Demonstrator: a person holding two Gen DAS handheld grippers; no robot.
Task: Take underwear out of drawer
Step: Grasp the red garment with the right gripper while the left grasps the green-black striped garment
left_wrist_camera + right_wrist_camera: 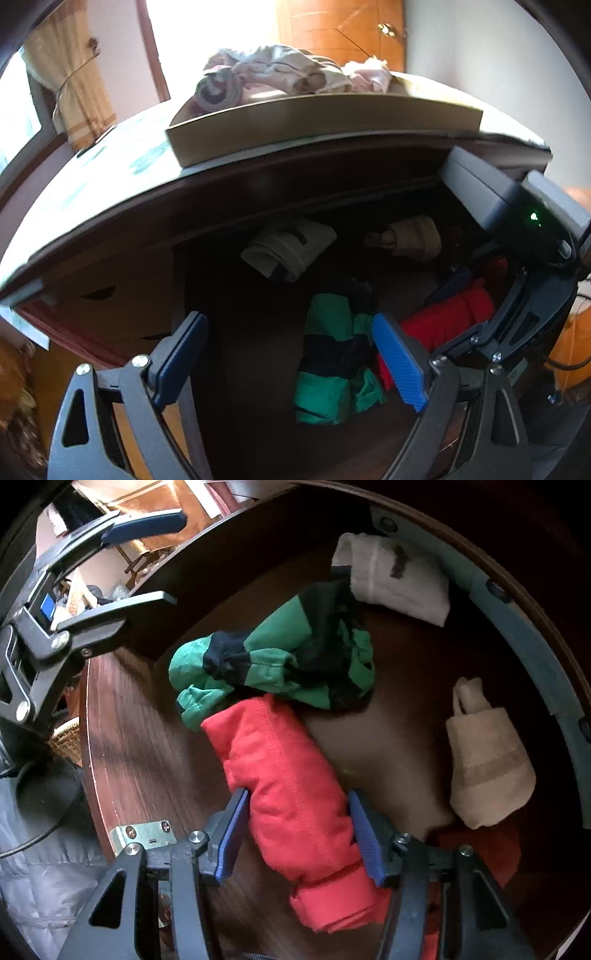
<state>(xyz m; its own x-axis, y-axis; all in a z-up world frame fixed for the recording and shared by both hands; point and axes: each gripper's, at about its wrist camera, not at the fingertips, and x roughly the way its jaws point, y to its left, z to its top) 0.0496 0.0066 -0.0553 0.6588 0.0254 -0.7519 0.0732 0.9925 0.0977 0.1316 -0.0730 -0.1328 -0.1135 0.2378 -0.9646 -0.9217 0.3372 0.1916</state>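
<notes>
We are clamping the right gripper (pixel 295 823) on the red rolled underwear (pixel 295 794); left gripper (pixel 291 354) is gaping wide, empty; lifting straight out of the drawer (pixel 140 738) seems wisest.

A shallow cardboard tray (pixel 332 110) of crumpled pale clothes (pixel 295 70) sits atop the dresser.

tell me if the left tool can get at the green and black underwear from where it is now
Probably yes: the left tool is open above the drawer, nothing covers the green and black underwear, and the right tool is on the red roll beside it.
</notes>
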